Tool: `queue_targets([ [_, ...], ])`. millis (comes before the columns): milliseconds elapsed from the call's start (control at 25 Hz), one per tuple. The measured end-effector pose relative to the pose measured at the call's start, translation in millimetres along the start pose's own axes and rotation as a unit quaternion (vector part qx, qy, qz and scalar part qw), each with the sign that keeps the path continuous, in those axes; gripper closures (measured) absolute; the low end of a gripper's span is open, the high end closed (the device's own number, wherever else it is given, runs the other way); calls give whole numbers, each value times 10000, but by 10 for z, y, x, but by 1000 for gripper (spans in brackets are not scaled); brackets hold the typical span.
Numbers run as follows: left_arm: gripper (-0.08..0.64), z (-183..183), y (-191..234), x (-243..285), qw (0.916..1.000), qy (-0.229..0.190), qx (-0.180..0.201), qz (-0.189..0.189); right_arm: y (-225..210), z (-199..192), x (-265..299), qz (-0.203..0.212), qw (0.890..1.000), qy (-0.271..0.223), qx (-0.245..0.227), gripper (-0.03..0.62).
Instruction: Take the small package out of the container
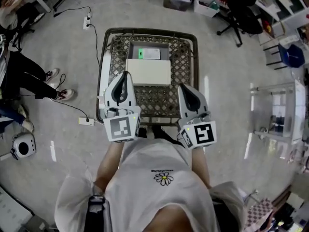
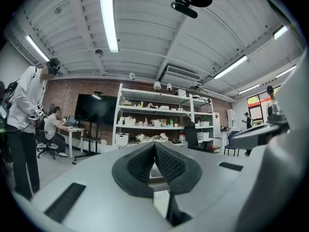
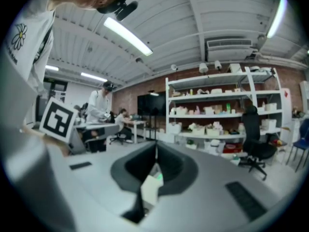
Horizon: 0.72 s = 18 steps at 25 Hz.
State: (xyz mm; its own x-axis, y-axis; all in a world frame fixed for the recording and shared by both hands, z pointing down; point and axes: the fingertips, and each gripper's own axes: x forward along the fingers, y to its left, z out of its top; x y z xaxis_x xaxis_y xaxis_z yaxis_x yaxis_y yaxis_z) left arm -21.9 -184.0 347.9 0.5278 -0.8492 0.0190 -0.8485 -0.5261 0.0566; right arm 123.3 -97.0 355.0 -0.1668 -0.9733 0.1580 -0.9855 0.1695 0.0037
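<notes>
Right gripper (image 3: pixel 155 151) fingers pressed together; shelving (image 3: pixel 219 111) behind, office chair (image 3: pixel 254 138) at right, marker cube (image 3: pixel 58 120) at left.

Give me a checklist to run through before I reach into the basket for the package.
1. Left gripper empty: ok, shut on nothing.
2. Right gripper empty: ok, shut on nothing.
3. Grippers open for a grasp: not ok, both shut.
4. Package with green label visible in the basket: ok, at the far end.
5. Package free of the white box: cannot tell; the box lies just in front and may overlap it.
</notes>
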Motion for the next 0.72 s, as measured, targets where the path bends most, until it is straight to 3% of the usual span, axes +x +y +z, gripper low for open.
queue_targets([
  [240, 532, 62, -62, 40, 9997, -21, 103, 236, -117, -10, 83, 328, 9992, 24, -219, 560],
  [400, 532, 102, 4, 77, 9989, 27, 100, 459, -129, -64, 155, 443, 9989, 79, -100, 560],
  [720, 532, 68, 70, 124, 9987, -73, 126, 498, -102, -40, 252, 560, 9983, 59, -179, 560],
])
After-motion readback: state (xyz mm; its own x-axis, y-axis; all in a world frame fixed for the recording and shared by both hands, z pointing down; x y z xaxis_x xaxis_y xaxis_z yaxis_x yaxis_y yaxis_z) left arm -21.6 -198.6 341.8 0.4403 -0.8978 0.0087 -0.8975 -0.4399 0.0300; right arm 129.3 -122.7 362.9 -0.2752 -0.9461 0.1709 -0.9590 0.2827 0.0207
